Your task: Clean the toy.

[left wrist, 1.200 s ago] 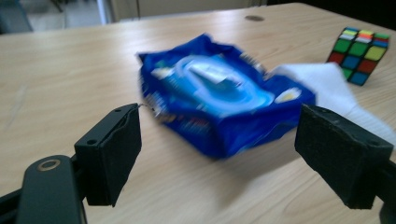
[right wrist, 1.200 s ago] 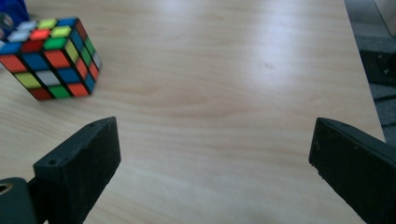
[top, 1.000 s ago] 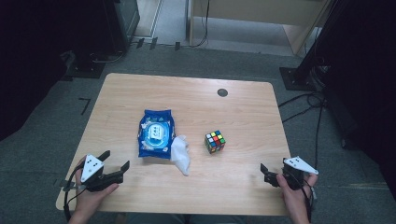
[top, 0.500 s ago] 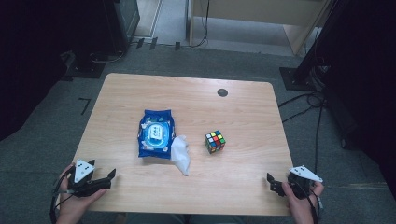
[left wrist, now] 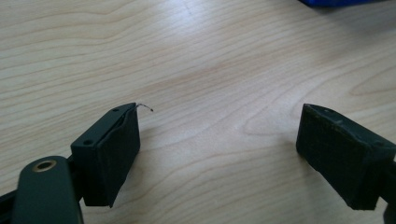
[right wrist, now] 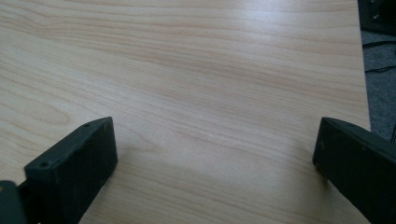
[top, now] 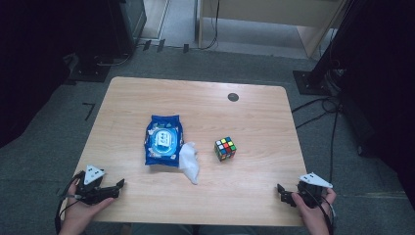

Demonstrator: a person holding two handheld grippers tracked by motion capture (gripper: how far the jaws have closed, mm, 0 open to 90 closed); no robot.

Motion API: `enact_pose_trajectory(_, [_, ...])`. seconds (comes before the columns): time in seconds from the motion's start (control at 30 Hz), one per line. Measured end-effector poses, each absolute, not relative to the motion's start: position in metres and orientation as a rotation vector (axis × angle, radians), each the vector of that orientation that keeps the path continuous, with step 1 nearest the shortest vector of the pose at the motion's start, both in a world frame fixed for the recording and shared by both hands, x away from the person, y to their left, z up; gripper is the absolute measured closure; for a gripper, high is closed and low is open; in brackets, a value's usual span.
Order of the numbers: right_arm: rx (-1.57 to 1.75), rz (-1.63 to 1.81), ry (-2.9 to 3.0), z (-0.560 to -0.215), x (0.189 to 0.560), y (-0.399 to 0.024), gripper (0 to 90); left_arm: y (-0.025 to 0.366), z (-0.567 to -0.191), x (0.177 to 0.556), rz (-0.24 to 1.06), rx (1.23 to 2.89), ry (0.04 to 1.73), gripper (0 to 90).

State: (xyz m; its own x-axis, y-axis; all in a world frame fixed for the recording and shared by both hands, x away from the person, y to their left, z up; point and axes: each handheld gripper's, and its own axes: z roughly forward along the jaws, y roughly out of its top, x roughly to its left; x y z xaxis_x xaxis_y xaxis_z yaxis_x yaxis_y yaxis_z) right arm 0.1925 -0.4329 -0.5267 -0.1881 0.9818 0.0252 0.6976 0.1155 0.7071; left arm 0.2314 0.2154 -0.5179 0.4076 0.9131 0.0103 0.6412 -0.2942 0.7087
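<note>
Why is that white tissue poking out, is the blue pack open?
Open, it seems: a white wipe hangs out of the blue wipes pack onto the table.

The blue wipes pack [left wrist: 343, 2] is cut off by the top edge in the left gripper view.

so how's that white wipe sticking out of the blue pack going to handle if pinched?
The white wipe looks crumpled and draped on the table, so probably floppy and light. It seems to touch the blue pack, so pulling may drag the pack along.
</note>
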Motion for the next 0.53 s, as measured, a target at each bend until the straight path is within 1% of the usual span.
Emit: enact_pose_trajectory(0.53, [1.626, 0.832, 1.945, -0.5268, 0.1926, -0.4329, 0.0, 0.2144, -0.5177, 0.2323, 0.555, 2.048, 1.305, 13.8])
